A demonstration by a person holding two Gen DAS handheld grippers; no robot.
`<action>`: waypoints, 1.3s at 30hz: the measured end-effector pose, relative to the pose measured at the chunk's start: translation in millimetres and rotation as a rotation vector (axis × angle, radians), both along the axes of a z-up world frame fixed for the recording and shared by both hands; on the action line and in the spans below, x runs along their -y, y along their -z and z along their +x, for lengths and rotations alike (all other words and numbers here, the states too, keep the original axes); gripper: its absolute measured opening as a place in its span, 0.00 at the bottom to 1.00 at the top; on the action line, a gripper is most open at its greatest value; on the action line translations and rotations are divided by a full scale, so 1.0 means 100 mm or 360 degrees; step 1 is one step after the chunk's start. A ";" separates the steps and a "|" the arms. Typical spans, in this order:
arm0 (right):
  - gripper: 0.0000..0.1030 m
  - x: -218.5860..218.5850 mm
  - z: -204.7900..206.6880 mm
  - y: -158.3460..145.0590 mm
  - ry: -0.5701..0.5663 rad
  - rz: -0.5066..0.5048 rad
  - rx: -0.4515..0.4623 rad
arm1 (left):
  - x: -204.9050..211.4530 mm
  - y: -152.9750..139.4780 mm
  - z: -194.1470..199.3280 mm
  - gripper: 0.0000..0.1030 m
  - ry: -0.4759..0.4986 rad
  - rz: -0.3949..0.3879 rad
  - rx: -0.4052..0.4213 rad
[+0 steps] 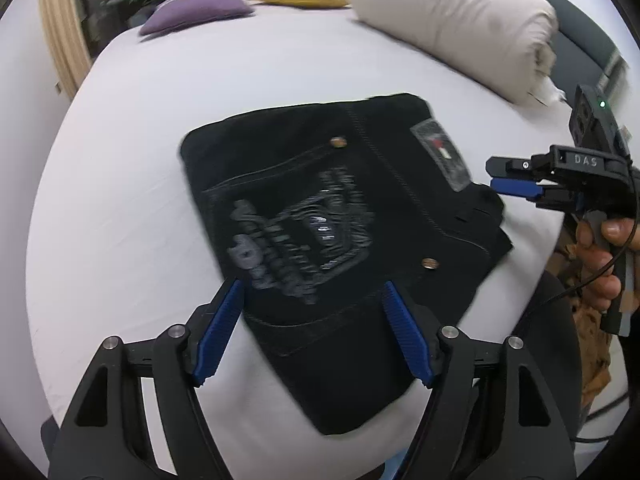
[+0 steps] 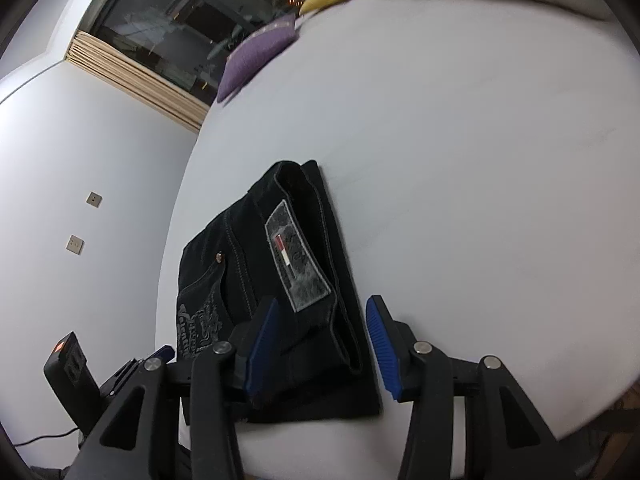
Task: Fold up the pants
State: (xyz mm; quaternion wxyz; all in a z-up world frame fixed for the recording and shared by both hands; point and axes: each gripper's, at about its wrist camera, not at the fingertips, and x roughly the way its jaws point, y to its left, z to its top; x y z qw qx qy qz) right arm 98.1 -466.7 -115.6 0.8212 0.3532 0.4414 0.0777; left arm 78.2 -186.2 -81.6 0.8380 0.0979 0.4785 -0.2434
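Both grippers, left point(image 1: 312, 332) and right point(image 2: 320, 344), are spread wide above the folded black pants point(image 1: 340, 220) on the bed point(image 1: 120, 200); the pocket print is blurred.

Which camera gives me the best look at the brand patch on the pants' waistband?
The right wrist view: the brand patch sits close, sharp and near centre on the folded pants. The left wrist view shows it smaller, blurred, at the far side.
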 end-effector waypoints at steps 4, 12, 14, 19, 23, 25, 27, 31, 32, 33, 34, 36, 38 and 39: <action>0.54 -0.10 0.18 0.12 -0.0077 -0.0006 -0.0053 | -0.08 0.02 0.11 0.70 -0.0065 0.0022 -0.0017; 0.61 -0.13 0.38 0.22 -0.0154 0.0014 -0.0079 | -0.27 0.11 0.36 0.76 -0.0126 -0.0077 -0.0157; 0.61 -0.14 0.43 0.23 -0.0179 0.0033 -0.0076 | -0.30 0.17 0.45 0.76 -0.0144 -0.0113 -0.0219; 0.62 -0.14 0.51 0.26 -0.0223 0.0082 -0.0079 | -0.40 0.40 0.71 0.76 -0.0169 -0.0319 -0.0454; 0.58 -0.16 0.57 0.28 -0.0260 0.0125 -0.0082 | -0.40 0.45 0.88 0.66 -0.0160 -0.0405 -0.0526; 0.48 -0.16 0.58 0.30 -0.0268 0.0115 -0.0098 | -0.37 0.46 0.93 0.59 -0.0152 -0.0407 -0.0553; 0.40 -0.18 0.57 0.29 -0.0269 0.0092 -0.0104 | -0.34 0.46 0.95 0.52 -0.0144 -0.0398 -0.0554; 0.24 -0.35 0.51 0.13 -0.0286 -0.0056 -0.0073 | -0.38 0.42 0.95 0.36 -0.0152 -0.0429 -0.0535; 0.22 -0.40 0.49 0.10 -0.0283 -0.0090 -0.0065 | -0.40 0.40 0.95 0.33 -0.0150 -0.0442 -0.0534; 0.21 -0.45 0.46 0.05 -0.0273 -0.0121 -0.0055 | -0.40 0.37 0.95 0.28 -0.0143 -0.0452 -0.0527; 0.20 -0.47 0.44 0.01 -0.0263 -0.0129 -0.0046 | -0.40 0.34 0.94 0.27 -0.0131 -0.0456 -0.0519; 0.19 -0.53 0.40 -0.11 -0.0252 -0.0133 -0.0009 | -0.43 0.28 0.95 0.23 -0.0117 -0.0467 -0.0506; 0.19 -0.61 0.39 -0.25 -0.0265 -0.0125 0.0043 | -0.50 0.19 0.96 0.21 -0.0109 -0.0490 -0.0497; 0.19 -0.66 0.40 -0.35 -0.0282 -0.0130 0.0078 | -0.55 0.13 0.98 0.21 -0.0105 -0.0500 -0.0480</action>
